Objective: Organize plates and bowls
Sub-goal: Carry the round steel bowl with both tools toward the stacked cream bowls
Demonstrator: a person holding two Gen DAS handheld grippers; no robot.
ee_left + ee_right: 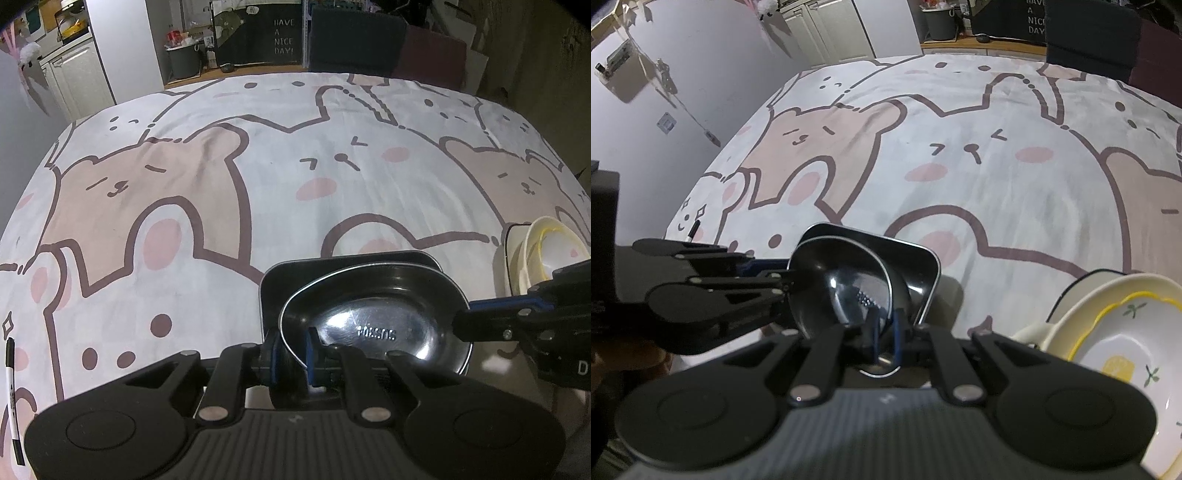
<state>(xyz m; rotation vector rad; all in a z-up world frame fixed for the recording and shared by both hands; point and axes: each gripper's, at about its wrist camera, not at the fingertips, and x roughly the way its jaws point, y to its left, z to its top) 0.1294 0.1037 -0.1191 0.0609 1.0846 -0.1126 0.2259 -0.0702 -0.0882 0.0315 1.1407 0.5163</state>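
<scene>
a: both of your grippers are on the same steel bowl (pixel 373 325). your left gripper (pixel 291 354) is pinched onto its near rim, pads nearly together with the thin wall between them. your right gripper (pixel 886 345) is pressed almost fully closed on the rim at another spot.

b: where is the bowl sitting?

a: tilted, partly inside the dark square tray (pixel 354 260), low over the cartoon bedspread (pixel 184 184). i can't tell whether its underside touches the tray.

b: what could go wrong?

a: the rim is thin and slick. if your two hands pull at different angles, the bowl could twist out of one pinch and clatter against the tray wall. if you let go with one side while it's this tilted, it may swing on the other grip.

b: and room to move?

a: plenty ahead and to your left, just open bedspread. on your right the stacked ceramic dishes (pixel 1115 332) stand near your right gripper, the yellow-rimmed plate (pixel 1126 354) on top. a wide swing that way could knock them. a pen (pixel 11 398) lies well off at the left edge.
</scene>
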